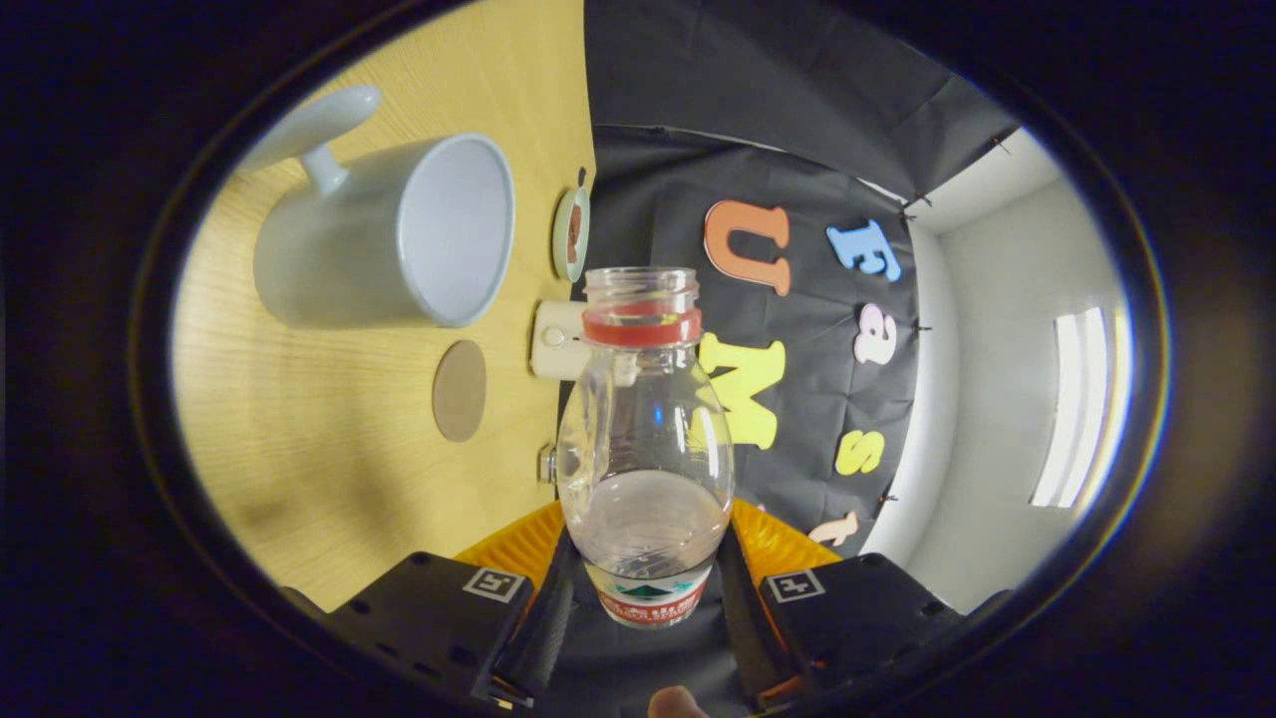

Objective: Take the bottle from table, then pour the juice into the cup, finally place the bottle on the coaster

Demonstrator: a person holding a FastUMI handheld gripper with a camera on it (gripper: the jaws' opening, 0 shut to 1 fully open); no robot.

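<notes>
My gripper (646,598) is shut on a clear plastic bottle (643,439), with both fingers pressing its labelled lower body. The bottle has no cap and a red ring under its open mouth. It is rolled over on its side relative to the table, and some clear liquid lies inside it. A white cup (399,234) with a handle stands on the wooden table (329,469), beyond the fingers and off to one side of the bottle's mouth. The mouth is not over the cup. A round brown coaster (460,390) lies flat on the table between the cup and the bottle.
Near the table's far edge sit a small round dish (571,234), a white boxy object (558,339) and a small metal piece (546,464). The black booth wall hangs behind the table edge, with a white wall and a light panel beyond it.
</notes>
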